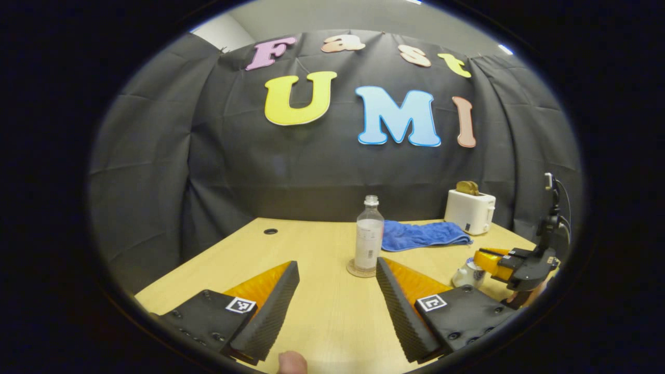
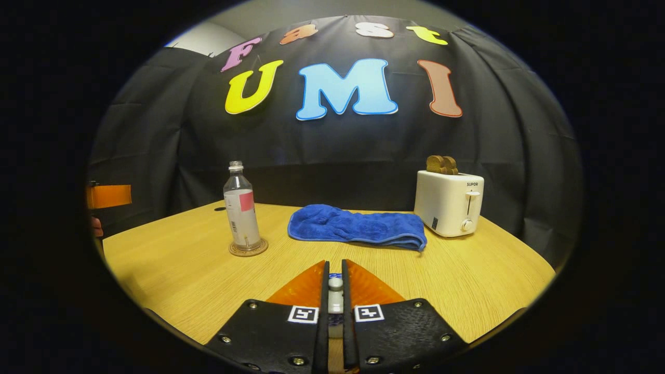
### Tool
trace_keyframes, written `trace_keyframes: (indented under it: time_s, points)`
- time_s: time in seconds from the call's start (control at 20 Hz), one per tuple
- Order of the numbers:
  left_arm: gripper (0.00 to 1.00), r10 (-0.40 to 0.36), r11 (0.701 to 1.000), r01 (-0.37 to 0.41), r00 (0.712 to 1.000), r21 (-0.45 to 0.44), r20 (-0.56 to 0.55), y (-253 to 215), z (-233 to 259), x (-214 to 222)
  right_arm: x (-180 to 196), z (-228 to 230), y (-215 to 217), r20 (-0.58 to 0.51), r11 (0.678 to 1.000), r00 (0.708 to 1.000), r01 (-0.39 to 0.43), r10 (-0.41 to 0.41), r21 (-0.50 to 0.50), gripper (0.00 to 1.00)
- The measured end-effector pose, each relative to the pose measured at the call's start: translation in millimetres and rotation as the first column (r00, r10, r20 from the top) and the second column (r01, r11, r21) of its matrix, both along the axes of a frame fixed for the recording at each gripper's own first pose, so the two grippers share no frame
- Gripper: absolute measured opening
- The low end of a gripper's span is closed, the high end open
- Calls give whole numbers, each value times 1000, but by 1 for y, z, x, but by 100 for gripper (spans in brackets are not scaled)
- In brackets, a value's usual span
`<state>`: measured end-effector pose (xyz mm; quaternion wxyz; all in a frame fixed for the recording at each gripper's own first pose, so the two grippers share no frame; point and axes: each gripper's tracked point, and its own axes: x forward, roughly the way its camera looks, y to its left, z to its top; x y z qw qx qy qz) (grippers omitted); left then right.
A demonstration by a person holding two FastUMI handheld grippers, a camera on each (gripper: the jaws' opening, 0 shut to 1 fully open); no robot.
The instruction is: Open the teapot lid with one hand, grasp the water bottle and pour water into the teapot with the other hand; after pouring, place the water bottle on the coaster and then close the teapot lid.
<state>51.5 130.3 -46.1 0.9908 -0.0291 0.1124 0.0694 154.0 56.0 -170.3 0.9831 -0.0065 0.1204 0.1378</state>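
Observation:
The clear water bottle (image 1: 369, 236) (image 2: 241, 208), capless with a white label, stands upright on a round coaster (image 1: 355, 270) (image 2: 248, 249) at mid-table. My left gripper (image 1: 337, 265) is open, its fingers spread wide just short of the bottle and holding nothing. At the right of the left gripper view, the small white teapot (image 1: 466, 274) sits under my right gripper (image 1: 493, 259). In the right gripper view, that gripper (image 2: 336, 264) is shut on the white knob of the teapot lid (image 2: 335, 284). The teapot's body is hidden beneath the fingers there.
A folded blue towel (image 2: 358, 226) (image 1: 423, 235) lies behind the teapot. A white toaster (image 2: 449, 203) (image 1: 469, 210) holding bread stands at the back right. There is a cable hole (image 1: 270, 231) in the table's far left. A thumb (image 1: 291, 362) shows at the bottom edge.

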Motion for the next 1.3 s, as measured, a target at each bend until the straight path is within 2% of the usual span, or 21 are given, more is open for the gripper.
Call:
trace_keyframes:
  time_s: [0.15, 0.35, 0.4, 0.45, 0.5, 0.55, 0.85, 1.0, 1.15, 1.3]
  points:
    - [100, 1, 1000, -1, 1000, 4, 6, 0, 2, -1, -1, 9, -5, 17, 1000, 1000, 22, -22, 17, 13]
    - [100, -16, 1000, 15, 999, 22, 42, -13, 16, -2, -8, 32, -19, 48, 996, 995, 81, -83, 43, 35]
    - [100, -25, 999, 24, 998, 28, 55, -20, 20, -1, -10, 39, -24, 57, 994, 993, 97, -100, 45, 51]
    - [100, -36, 999, 33, 997, 33, 69, -26, 26, -2, -16, 47, -28, 68, 993, 991, 111, -114, 44, 59]
    - [100, -46, 998, 43, 995, 35, 86, -33, 30, -3, -22, 56, -36, 81, 989, 986, 141, -143, 34, 78]
    - [100, -63, 998, 59, 992, 34, 111, -45, 38, -4, -31, 67, -43, 100, 987, 982, 160, -162, 29, 90]
    - [100, -126, 992, 122, 975, 35, 181, -91, 54, -15, -92, 101, -47, 154, 980, 968, 196, -198, 28, 93]
    - [100, -120, 993, 118, 969, 24, 215, -99, 59, -33, -125, 105, -38, 175, 979, 963, 201, -203, 27, 93]
    - [100, -114, 993, 107, 967, 41, 228, -99, 57, -54, -146, 112, -30, 194, 985, 966, 175, -173, 3, 93]
    - [100, -114, 993, 105, 963, 51, 244, -102, 54, -65, -162, 109, -23, 188, 986, 967, 167, -169, 24, 94]
